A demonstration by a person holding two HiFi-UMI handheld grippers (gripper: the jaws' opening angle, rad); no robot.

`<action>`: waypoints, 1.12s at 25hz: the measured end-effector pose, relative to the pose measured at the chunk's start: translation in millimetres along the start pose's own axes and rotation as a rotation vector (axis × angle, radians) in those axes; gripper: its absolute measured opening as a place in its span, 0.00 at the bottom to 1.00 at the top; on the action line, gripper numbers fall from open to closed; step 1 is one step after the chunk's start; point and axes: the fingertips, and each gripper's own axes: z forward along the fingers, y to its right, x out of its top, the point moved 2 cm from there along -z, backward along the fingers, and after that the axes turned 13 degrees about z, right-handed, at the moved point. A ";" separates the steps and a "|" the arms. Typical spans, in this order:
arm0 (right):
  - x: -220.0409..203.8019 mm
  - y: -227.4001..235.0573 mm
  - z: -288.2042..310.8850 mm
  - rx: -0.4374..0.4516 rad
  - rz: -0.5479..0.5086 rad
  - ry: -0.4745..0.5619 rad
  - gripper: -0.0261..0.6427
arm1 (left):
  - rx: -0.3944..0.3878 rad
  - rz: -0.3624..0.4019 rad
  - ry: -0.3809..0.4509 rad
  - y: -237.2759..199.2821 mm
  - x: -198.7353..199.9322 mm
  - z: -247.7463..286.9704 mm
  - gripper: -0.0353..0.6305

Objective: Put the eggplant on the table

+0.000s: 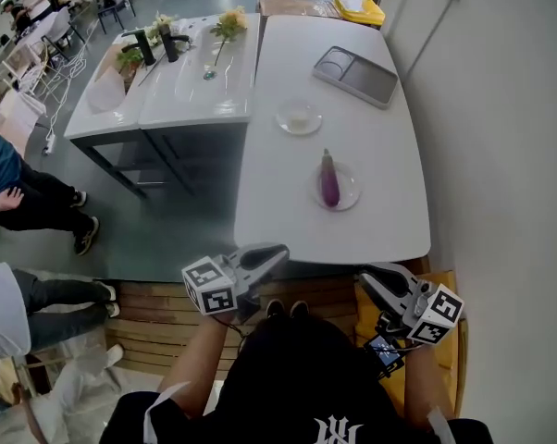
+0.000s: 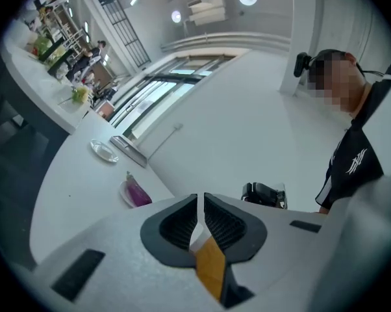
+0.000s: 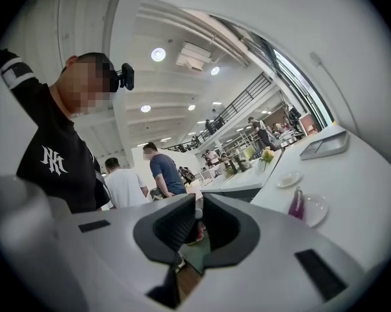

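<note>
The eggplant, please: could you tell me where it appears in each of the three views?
Head view: the eggplant lies on a plate, right of centre.
Left gripper view: the eggplant is left of centre, below the middle.
Right gripper view: the eggplant is right of centre, on the same plate.
Shared landmark: the grey tray beyond it, in all three views.

Purple eggplant (image 1: 329, 181) on clear plate (image 1: 347, 195), white table (image 1: 288, 202)
</note>
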 end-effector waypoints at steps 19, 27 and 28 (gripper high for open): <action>47.2 128.5 1.8 -0.215 0.146 -0.053 0.31 | 0.159 -0.231 -0.108 -77.3 -22.0 12.4 0.37; 69.1 229.6 6.2 -0.246 0.297 -0.208 0.25 | 0.233 -0.264 -0.230 -128.5 -21.0 71.6 0.36; 70.1 241.5 7.7 -0.250 0.317 -0.232 0.25 | 0.240 -0.280 -0.237 -134.8 -21.3 78.6 0.36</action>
